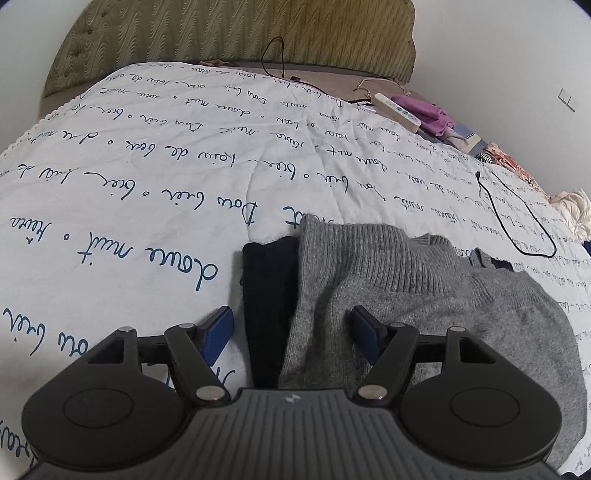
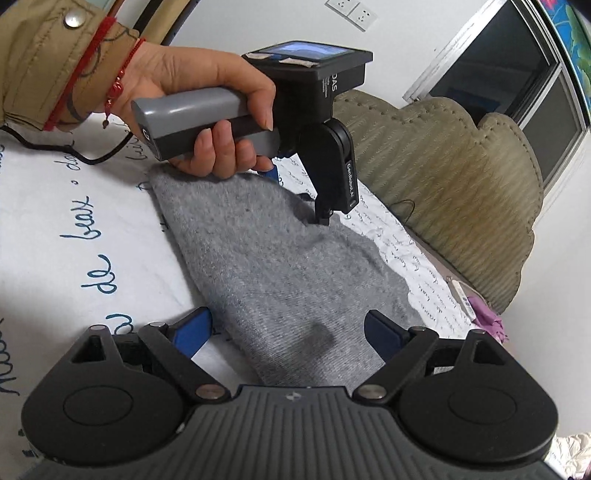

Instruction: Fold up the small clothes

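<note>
A grey knitted garment (image 1: 424, 295) lies folded on the bed, with a dark navy piece (image 1: 267, 295) showing along its left edge. My left gripper (image 1: 291, 334) is open, its blue pads astride the garment's near edge just above it. In the right wrist view the same grey garment (image 2: 280, 280) runs away from me. My right gripper (image 2: 288, 334) is open, its pads either side of the garment's near end. The left gripper (image 2: 295, 184), held by a hand, rests at the garment's far end.
The bed has a white quilt with blue script (image 1: 147, 184) and an olive padded headboard (image 1: 221, 33). A black cable (image 1: 517, 221), a white remote (image 1: 397, 110) and purple cloth (image 1: 428, 114) lie at the right. A window (image 2: 517, 85) is behind the headboard.
</note>
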{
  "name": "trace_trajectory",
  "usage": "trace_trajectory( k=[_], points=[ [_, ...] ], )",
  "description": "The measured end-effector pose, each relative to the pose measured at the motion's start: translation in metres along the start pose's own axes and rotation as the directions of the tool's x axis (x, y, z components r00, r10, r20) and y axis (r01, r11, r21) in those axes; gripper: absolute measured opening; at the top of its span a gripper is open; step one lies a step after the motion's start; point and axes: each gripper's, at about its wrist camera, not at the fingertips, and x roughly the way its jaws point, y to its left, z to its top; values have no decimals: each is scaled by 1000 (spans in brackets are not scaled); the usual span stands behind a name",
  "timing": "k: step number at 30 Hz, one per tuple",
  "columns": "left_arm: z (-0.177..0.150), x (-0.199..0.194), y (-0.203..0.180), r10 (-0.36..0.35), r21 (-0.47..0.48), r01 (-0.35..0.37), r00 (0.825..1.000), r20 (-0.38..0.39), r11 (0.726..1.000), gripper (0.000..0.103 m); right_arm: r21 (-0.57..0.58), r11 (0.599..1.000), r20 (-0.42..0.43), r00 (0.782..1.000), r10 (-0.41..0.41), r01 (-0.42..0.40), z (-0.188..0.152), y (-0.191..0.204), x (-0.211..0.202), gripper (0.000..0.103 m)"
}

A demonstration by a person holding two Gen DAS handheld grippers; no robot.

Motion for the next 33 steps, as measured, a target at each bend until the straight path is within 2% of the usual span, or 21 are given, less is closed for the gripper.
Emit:
trace_trajectory(
  k=[13,20,23,26,30,33],
  points=[
    [-7,4,-14,66,80,-67,998,20,995,75,59,998,13,1000,-7,6,-6,-7,7,94],
    [-8,4,-14,71,87,-73,997,22,994,78,91,996,19,1000,-22,20,-10,-9,11,102],
    [-5,2,-8,33,68,-34,999,23,997,78,79,996,26,999,-33,31,-10,-7,13,102],
    [1,1,7,-53,-10,53,998,19,999,78,48,998,40,998,-54,52,-10,-2,14,101],
    [8,5,20,-154,-82,155,988,15,984,78,6,997,53,996,-78,77,-7,4,18,100],
    [12,10,22,-192,-99,193,981,19,976,78,-22,995,59,994,-97,98,-1,9,24,99]
  ],
)
